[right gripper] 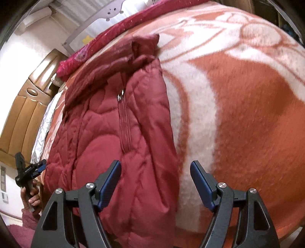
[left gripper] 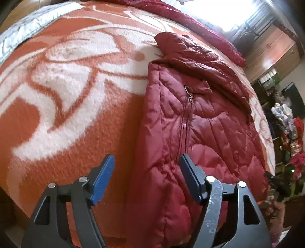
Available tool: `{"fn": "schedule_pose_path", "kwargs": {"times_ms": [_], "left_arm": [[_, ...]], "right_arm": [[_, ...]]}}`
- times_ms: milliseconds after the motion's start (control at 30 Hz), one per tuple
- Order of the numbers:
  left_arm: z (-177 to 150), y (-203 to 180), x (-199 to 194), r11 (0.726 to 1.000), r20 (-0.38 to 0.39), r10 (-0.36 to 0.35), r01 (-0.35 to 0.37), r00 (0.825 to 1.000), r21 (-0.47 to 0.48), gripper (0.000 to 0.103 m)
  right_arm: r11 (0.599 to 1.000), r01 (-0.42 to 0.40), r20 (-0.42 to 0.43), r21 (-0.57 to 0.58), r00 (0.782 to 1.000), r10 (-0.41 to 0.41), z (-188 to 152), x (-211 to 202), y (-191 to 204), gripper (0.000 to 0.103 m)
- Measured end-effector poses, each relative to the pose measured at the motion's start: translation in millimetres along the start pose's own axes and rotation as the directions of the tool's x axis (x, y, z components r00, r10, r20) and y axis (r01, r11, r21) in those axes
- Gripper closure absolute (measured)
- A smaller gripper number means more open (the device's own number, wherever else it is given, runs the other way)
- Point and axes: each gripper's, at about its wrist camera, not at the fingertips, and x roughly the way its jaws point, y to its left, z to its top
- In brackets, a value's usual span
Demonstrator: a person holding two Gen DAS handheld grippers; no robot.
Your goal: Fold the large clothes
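The left gripper (left gripper: 147, 176) hangs with jaws wide apart over the near edge of a red quilted jacket (left gripper: 192, 133), zipped and folded lengthwise on an orange-and-white blanket (left gripper: 66, 95)

Bright window (left gripper: 215, 13), wooden wardrobe (right gripper: 26, 106), orange-white blanketed bed (left gripper: 76, 95).

Under me spreads an orange-and-white blanket (left gripper: 76, 118); a crimson bedspread (right gripper: 106, 38) lies far, wooden cabinets (right gripper: 24, 106) left.
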Motion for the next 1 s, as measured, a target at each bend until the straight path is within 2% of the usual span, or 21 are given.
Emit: {"fn": "schedule_pose_path", "kwargs": {"times_ms": [133,267,333,467,667,867,1000], "left_arm": [[-9,8,10,0.998,-0.054,-0.058,0.057,0.997,-0.022,0.032],[-21,10,14,0.997,-0.072,-0.070,0.069,0.995,-0.020,0.030],[-27,8,11,0.994,-0.071,-0.108,0.107,0.992,-0.020,0.024],[-42,-3,15,0.983,-0.103,-0.182,0.182,0.978,-0.005,0.024],[-50,-22,21,0.981,-0.126,-0.175,0.184,0.976,0.058,0.023],[-48,-28,25,0.976,-0.143,-0.192,0.204,0.971,0.078,0.023],[-50,-27,26,0.972,-0.152,-0.205,0.220,0.967,0.088,0.023]], "right_arm": [[0.999,-0.051,-0.030,0.007,0.998,0.051,-13,10,-2,0.023],[0.997,-0.082,-0.036,0.007,0.996,0.082,-17,9,-1,0.022],[0.994,-0.107,-0.054,-0.002,0.993,0.107,-20,9,0,0.022],[0.986,-0.164,-0.093,-0.026,0.982,0.161,-29,11,5,0.021],[0.976,-0.210,-0.123,-0.059,0.972,0.202,-40,16,12,0.021],[0.956,-0.294,-0.095,0.014,0.951,0.294,-37,22,2,0.021],[0.944,-0.328,-0.085,0.042,0.940,0.330,-37,22,-7,0.029]]}}
